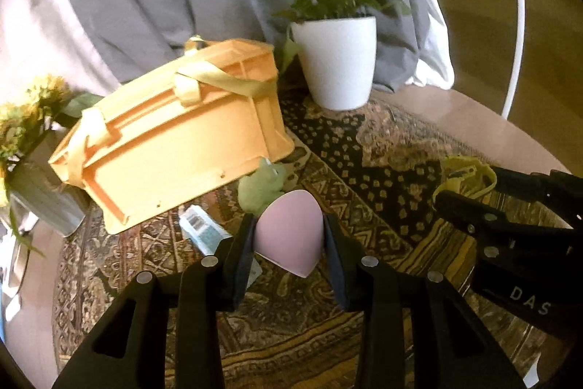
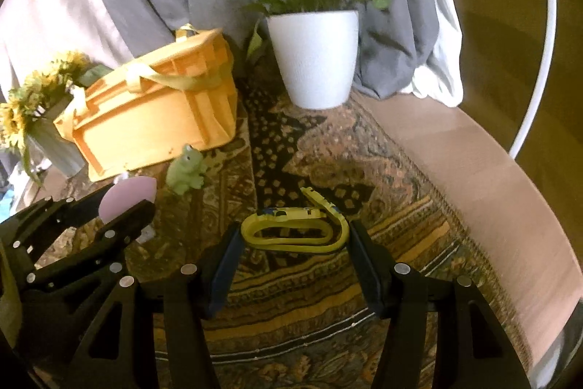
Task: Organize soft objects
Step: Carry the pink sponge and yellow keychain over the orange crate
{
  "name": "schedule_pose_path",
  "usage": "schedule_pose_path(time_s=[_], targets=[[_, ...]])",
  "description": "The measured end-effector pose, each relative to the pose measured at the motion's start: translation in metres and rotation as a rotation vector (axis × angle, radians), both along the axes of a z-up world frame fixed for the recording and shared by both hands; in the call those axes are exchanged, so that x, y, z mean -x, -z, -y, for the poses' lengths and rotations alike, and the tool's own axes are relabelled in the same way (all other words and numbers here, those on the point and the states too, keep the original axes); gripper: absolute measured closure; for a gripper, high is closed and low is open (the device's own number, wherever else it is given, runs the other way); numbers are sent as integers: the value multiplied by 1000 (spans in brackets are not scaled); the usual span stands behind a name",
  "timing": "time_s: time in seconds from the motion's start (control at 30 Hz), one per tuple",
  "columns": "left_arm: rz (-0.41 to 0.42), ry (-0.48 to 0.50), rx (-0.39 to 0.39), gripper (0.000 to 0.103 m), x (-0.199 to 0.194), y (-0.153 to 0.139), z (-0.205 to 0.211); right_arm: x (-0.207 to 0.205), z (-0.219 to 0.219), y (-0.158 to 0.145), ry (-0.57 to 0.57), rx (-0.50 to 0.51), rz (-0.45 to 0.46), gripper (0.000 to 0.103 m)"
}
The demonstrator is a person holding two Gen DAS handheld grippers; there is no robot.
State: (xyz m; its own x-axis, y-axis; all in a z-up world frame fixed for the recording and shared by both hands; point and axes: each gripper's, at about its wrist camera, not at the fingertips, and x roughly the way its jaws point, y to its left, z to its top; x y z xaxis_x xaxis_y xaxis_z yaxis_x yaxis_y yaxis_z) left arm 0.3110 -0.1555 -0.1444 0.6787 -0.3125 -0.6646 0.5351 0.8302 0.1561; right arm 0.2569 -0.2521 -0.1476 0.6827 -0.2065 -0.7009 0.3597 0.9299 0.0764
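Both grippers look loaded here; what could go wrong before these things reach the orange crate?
1. The pink egg-shaped sponge is rounded and pinched at its sides by the left gripper; it could squirt out.
2. The yellow band is floppy in the right gripper; it may sag free.
3. The orange crate sits tilted.

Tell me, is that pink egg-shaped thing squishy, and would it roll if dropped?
Probably squishy: the left tool pinches the pink egg-shaped sponge, whose matte surface looks like foam and unlikely to slip. Likely light. Its rounded, pointed shape would probably roll in a curve on the patterned rug.
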Motion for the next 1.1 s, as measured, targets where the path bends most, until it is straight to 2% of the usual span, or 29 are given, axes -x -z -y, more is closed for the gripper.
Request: schedule_pose_path(time_s=[0.43, 0.73, 1.1], targets=[[69, -171, 97, 66, 12, -50, -31, -6, -12, -49, -124, 26, 112, 44], [154, -247, 126, 66, 12, -85, -51, -19, -29, -81, -204, 36, 199, 44], [235, -312, 144, 66, 0, -113, -80, -41, -54, -109, -282, 47, 286, 44]])
